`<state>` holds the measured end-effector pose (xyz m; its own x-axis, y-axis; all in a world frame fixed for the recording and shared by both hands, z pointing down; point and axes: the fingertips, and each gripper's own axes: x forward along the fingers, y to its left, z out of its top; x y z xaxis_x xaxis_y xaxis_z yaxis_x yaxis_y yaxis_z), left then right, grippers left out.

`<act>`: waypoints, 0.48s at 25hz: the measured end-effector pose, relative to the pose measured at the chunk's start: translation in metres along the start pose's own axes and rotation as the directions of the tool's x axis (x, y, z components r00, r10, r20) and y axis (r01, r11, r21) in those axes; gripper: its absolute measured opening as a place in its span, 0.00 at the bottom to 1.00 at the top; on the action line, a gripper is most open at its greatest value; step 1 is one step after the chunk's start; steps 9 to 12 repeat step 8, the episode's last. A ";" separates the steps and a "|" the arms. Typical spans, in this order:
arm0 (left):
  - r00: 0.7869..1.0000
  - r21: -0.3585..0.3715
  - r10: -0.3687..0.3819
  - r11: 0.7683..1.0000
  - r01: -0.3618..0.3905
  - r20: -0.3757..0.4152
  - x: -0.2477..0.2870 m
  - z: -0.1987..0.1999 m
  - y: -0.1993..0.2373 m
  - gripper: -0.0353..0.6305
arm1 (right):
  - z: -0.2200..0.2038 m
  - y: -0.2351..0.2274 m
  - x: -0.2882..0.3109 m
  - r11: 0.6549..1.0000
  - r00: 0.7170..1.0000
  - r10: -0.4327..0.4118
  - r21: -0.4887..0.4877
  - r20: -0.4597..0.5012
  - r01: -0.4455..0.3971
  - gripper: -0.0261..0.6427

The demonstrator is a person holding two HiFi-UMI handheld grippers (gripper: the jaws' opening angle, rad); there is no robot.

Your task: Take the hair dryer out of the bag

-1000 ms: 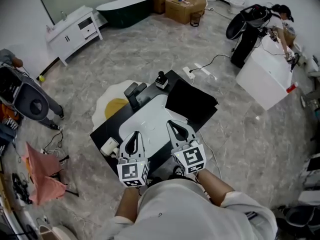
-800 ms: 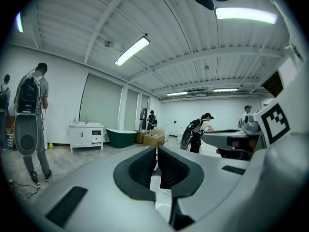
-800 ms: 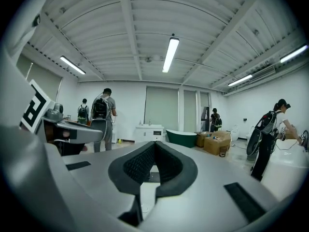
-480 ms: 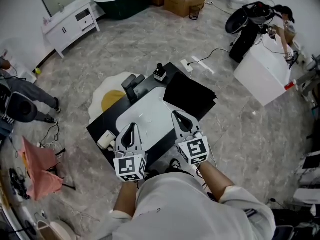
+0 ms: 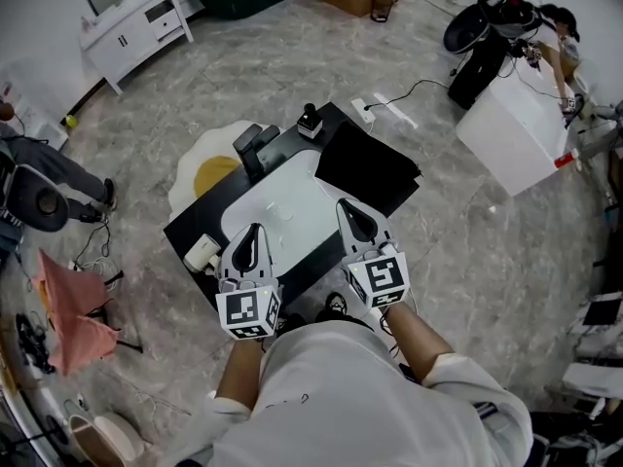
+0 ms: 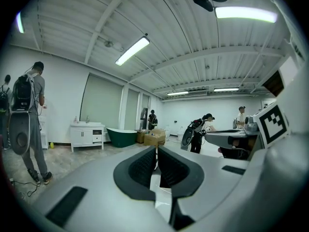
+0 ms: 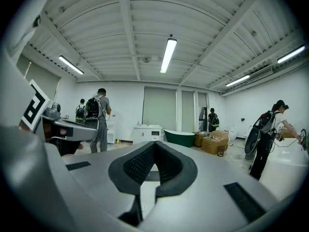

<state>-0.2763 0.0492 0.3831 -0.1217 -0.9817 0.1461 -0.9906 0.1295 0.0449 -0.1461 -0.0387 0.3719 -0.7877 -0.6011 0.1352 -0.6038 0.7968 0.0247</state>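
Note:
A flat black bag (image 5: 368, 168) lies on the right part of a black table (image 5: 190, 230), beside a white oval mat (image 5: 287, 212). No hair dryer shows outside the bag that I can name for sure. A dark blocky object (image 5: 255, 146) stands at the table's far left corner. My left gripper (image 5: 251, 238) and right gripper (image 5: 352, 214) hover over the table's near edge, both shut and empty. In the left gripper view the left gripper (image 6: 157, 161) shows pads together. The right gripper (image 7: 154, 156) looks the same in the right gripper view. Both point level across the room.
A small black-and-white device (image 5: 310, 122) sits at the table's far corner, and a white box (image 5: 201, 253) at its left edge. On the floor lie an egg-shaped rug (image 5: 209, 173) and a power strip (image 5: 365, 112). A white counter (image 5: 516, 129) stands right. People (image 6: 29, 115) stand nearby.
The head view has drifted, so the table sits slightly higher in the picture. Both grippers stay shut over the near edge. The person at the left has shifted.

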 end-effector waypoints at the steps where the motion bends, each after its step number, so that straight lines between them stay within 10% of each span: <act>1: 1.000 -0.001 0.003 1.000 -0.003 0.000 0.000 -0.001 0.001 0.10 | -0.001 -0.001 -0.001 1.000 1.000 -0.001 0.004 0.001 0.001 0.03; 12: 1.000 0.002 0.013 1.000 -0.013 0.000 0.002 0.002 0.001 0.10 | -0.010 -0.006 -0.002 1.000 1.000 0.001 -0.006 -0.018 -0.002 0.03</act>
